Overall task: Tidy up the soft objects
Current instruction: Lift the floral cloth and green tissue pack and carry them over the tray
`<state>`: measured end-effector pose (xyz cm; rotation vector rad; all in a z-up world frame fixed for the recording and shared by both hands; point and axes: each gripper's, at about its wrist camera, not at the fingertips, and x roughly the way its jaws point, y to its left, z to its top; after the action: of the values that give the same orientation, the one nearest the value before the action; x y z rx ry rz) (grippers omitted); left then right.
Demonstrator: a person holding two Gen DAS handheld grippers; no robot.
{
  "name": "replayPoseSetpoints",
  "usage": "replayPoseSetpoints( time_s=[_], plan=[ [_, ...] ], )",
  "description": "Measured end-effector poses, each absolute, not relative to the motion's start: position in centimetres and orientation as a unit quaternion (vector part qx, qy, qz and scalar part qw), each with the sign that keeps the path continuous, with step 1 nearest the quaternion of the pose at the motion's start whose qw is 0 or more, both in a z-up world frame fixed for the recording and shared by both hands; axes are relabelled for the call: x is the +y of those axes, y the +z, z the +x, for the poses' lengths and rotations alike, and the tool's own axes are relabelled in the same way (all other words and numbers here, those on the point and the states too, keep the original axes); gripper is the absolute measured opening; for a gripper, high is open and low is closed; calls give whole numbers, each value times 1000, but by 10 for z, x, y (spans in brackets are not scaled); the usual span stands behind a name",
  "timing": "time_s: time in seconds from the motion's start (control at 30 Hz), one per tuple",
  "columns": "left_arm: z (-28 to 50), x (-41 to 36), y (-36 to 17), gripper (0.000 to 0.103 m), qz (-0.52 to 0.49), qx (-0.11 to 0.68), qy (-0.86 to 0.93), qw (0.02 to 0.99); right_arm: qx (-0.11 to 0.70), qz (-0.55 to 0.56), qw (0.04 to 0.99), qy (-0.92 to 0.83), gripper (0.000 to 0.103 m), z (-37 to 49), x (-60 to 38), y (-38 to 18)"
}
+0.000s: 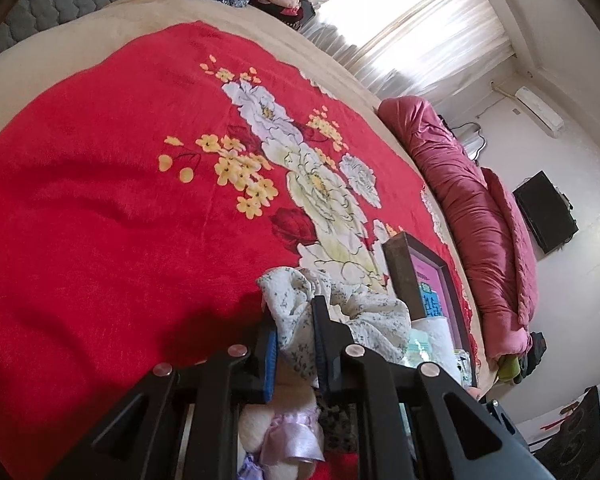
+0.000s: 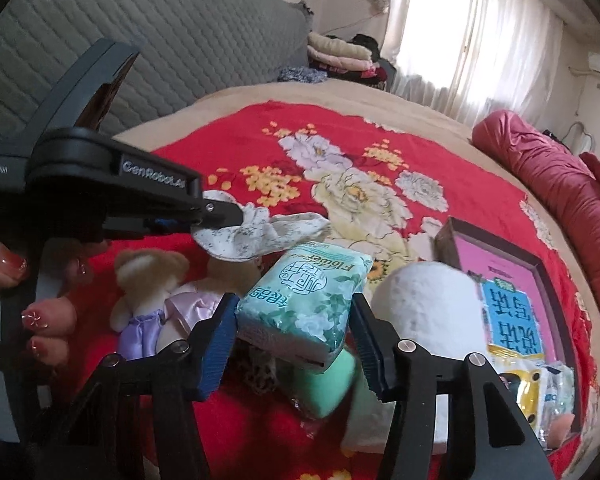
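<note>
Here is the left gripper (image 1: 294,344), jaws clamped tight on a floral cloth (image 1: 300,320), white with small grey sprigs. The cloth bunches up between the blue pads and spills out ahead onto the red blanket (image 1: 100,184). From the right wrist view the same left gripper (image 2: 236,214) comes in from the left side, its black tip pinching the cloth (image 2: 268,236), which hangs just above the pile of soft things.

The right gripper (image 2: 296,324) has a tissue pack (image 2: 304,304) between its fingers, a pale green packet printed with flowers. The jaws stand part open on either side of the pack; the left pad looks right against its edge, and the right pad sits just beside the other edge, and I cannot tell for sure that it presses.

Under the pack lies a green plush item (image 2: 328,384). To its left a teddy bear (image 2: 148,280) in a lilac satin dress lies on the blanket. To the right stands a white roll (image 2: 428,304), touching an open box (image 2: 556,280) with a pink lining and small packets inside. A hand (image 2: 40,312) with painted nails holds the left gripper's handle at the far left.
</note>
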<state>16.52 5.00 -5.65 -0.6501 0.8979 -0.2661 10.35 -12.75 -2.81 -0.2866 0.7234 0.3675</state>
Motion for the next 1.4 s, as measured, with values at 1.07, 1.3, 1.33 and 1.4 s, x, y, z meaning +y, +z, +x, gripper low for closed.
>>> replayPoseSetpoints(
  time_s=[1.07, 1.3, 1.33, 1.4],
  plan=[
    [83, -31, 26, 16, -213, 374, -153, 889, 288, -91, 945, 128, 57, 39, -214, 38],
    [71, -47, 36, 16, -197, 372, -147, 895, 278, -74, 949, 125, 57, 31, -230, 46],
    [70, -49, 38, 16, -195, 372, -147, 895, 277, -71, 950, 124, 57, 29, -233, 48],
    [68, -53, 40, 16, -190, 370, -147, 897, 273, -67, 952, 121, 57, 27, -238, 50]
  ],
)
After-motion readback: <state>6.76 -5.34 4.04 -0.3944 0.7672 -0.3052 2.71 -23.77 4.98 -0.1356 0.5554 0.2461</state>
